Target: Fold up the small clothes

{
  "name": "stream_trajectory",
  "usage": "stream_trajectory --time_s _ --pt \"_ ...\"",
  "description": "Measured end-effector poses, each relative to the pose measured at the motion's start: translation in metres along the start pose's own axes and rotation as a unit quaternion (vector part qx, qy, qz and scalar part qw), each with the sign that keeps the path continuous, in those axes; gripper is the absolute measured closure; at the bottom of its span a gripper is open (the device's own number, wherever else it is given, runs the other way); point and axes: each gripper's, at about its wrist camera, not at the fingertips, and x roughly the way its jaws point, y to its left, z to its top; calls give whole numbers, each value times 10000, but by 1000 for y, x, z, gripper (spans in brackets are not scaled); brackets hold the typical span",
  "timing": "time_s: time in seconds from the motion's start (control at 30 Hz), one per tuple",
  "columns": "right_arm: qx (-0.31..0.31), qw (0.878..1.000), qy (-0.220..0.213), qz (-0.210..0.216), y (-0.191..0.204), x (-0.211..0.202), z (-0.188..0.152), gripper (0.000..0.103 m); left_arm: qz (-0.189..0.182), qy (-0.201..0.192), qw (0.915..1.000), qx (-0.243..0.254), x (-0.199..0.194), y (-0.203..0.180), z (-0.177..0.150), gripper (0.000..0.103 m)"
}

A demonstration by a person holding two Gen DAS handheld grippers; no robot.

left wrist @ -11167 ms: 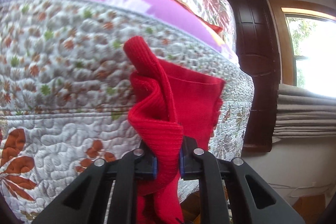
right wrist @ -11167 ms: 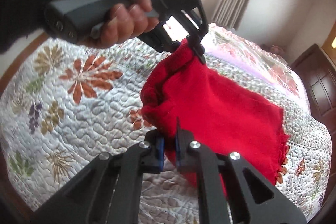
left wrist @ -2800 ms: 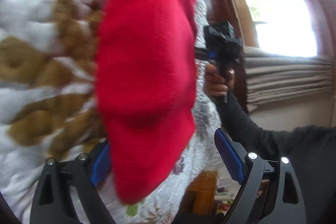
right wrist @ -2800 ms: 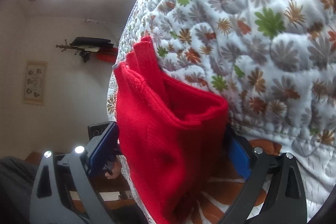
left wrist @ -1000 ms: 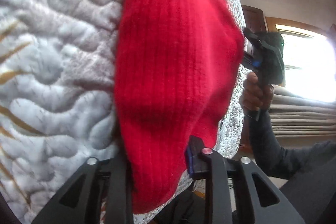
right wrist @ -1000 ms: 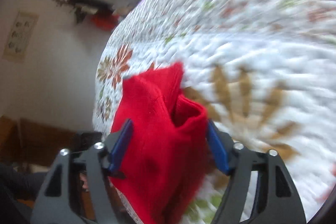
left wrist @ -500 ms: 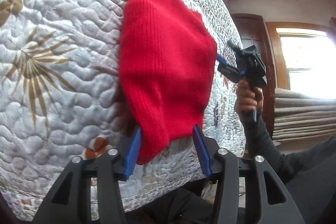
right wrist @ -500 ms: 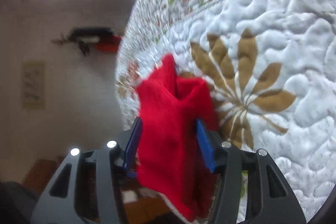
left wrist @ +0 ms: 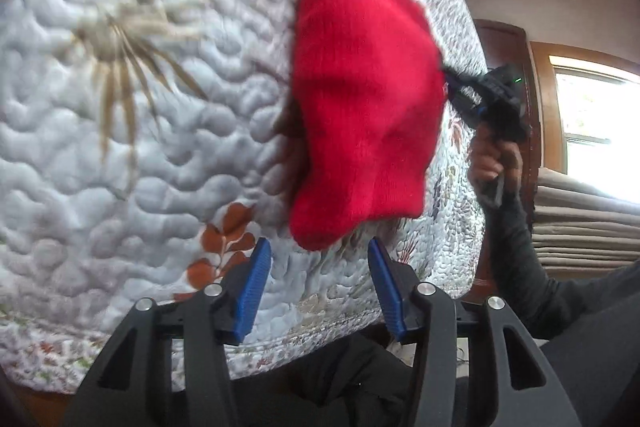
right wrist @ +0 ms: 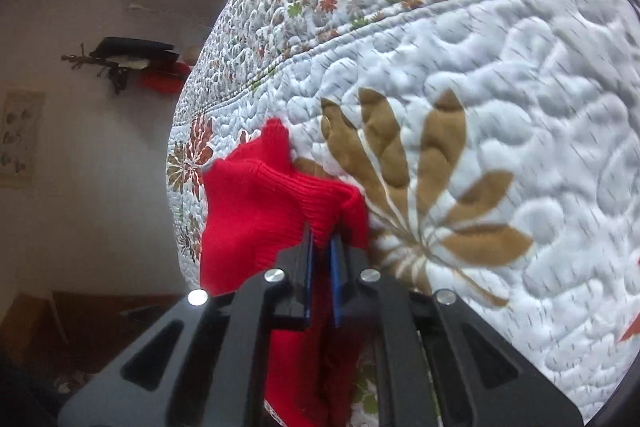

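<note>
2 grippers work a red knit garment [left wrist: 360, 99] lying folded on the quilted bedspread [left wrist: 140, 147]. The left gripper [left wrist: 316, 283] hangs with its blue pads spread wide – holding nothing, just short of the garment's near edge. The right gripper [right wrist: 322, 267] is clamped on the ribbed edge – the person's hand [left wrist: 494, 159] gripping its handle.

No readable text, labels, brands or numbers anywhere. Pale framed paper wall chart [right wrist: 16, 137] carries small dark marks, too blurred and small to read.
</note>
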Motion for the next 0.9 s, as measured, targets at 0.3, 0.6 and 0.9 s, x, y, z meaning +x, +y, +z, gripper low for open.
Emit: stream_trajectory --time_s 0.3,0.6,0.9 --pt "-129 9986 -69 503 37 -20 -18 69 -1352 -814 9851 680 -2 -55 95 51" --pt "164 9998 2 149 0 -8 -35 96 -1044 -321 9926 531 69 -27 136 63" --pt "67 9983 553 166 17 19 -88 103 -1089 -326 9923 500 62 -28 97 58"
